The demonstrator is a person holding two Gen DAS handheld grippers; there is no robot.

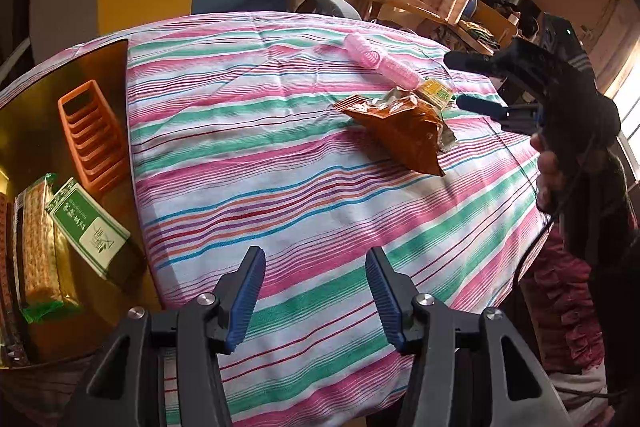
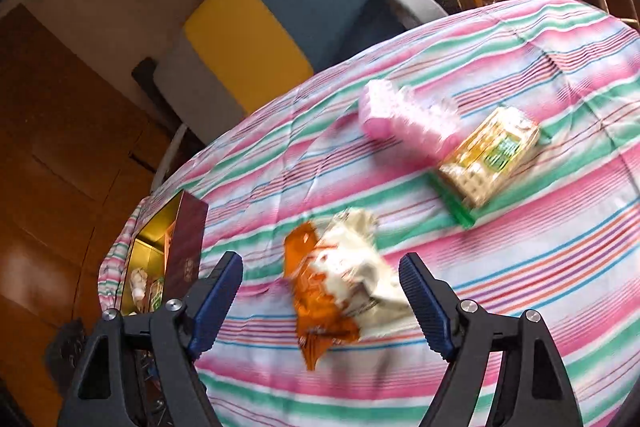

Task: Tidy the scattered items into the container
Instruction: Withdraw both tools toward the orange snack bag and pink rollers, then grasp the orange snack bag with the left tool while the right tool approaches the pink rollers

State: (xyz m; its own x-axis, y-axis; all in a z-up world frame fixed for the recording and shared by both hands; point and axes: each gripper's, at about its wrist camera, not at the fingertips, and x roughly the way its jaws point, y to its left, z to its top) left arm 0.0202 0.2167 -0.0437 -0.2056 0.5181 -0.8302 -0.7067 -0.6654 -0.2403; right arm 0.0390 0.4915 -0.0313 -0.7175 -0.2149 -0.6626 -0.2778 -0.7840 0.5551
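Looking like a partway-done tidy here. Already sitting inside the gold-lined container (image 1: 80, 75) at the left end of the table: an orange slotted rack (image 1: 94, 141), a green-and-white box (image 1: 90, 229) and a long cracker pack (image 1: 40, 247) (possibly more tucked along the near wall, too cramped to tell).

Still lying out on the striped tablecloth (image 1: 280, 167), well apart from the container: a crumpled orange snack bag (image 1: 404, 131), a pink ribbed roller-looking thing (image 1: 380, 61), and a clear green-edged packet (image 2: 488, 159) touching the pink one's far end. So three items left to go, judging by what's showing.

Left gripper (image 1: 316, 295) hovering low over bare cloth, fingers spread wide, holding nothing. Right gripper (image 2: 320, 297) also spread wide and empty, with the snack bag (image 2: 340, 287) sitting right in the gap between its fingers but not pinched (blurry view, so probably mid-motion, hard to say more). Seen from the left camera, hanging just beside the packet and bag.

Guessing the snack bag goes next, then the pink thing and the packet.
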